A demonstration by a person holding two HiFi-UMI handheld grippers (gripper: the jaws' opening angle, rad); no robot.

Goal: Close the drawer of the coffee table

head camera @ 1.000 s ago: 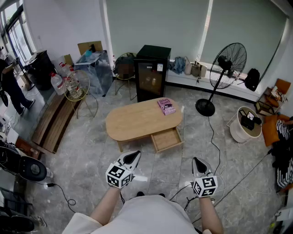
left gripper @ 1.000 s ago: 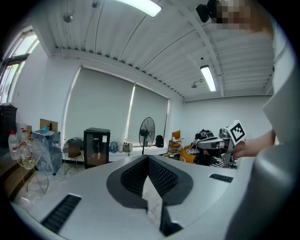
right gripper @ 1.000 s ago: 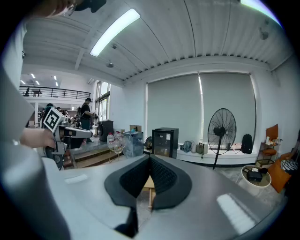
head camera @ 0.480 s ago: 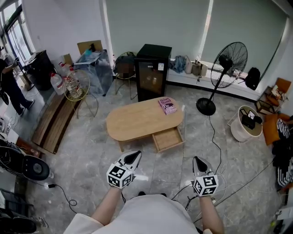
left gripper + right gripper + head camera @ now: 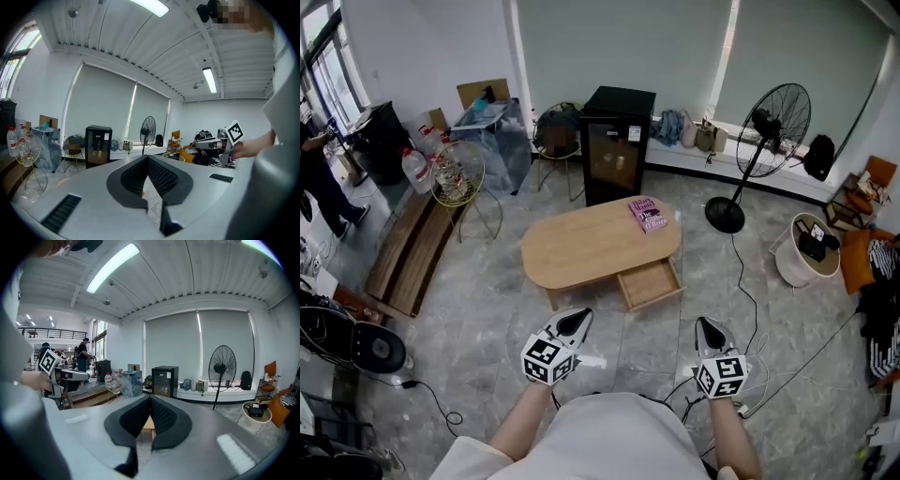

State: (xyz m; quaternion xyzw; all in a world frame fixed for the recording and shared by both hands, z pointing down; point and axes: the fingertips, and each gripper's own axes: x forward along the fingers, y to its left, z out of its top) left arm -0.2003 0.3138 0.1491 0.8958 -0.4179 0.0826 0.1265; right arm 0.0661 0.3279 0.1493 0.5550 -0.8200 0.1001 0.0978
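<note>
Currently we are in the approach phase. Compared with a second ago, the coffee table [image 5: 581,251] and its drawer [image 5: 650,284] appear slightly larger and a little further toward 3 o'clock in the head view. Both grippers hold the same forward pose. We read this as a small advance toward the table.

No contact exists yet. The drawer stands pulled out of the table's near long side, at the table's 5 o'clock. It is well apart from both grippers, at roughly 1 o'clock from the left gripper [image 5: 575,322] and 11 o'clock from the right gripper [image 5: 706,333]. The whole closing push is therefore still to be done.

Finger state: the left fingers [image 5: 136,176] are together with nothing between them. The right fingers [image 5: 161,420] are likewise together and empty. We judge that this suits pushing on the drawer front.

Inventory:
- one coffee table
- one drawer, open
- one book [image 5: 649,215] on the tabletop, at its 2 o'clock end
- one standing fan [image 5: 766,127]
- one black cabinet [image 5: 617,141], at 12 o'clock beyond the table
- two grippers
</note>
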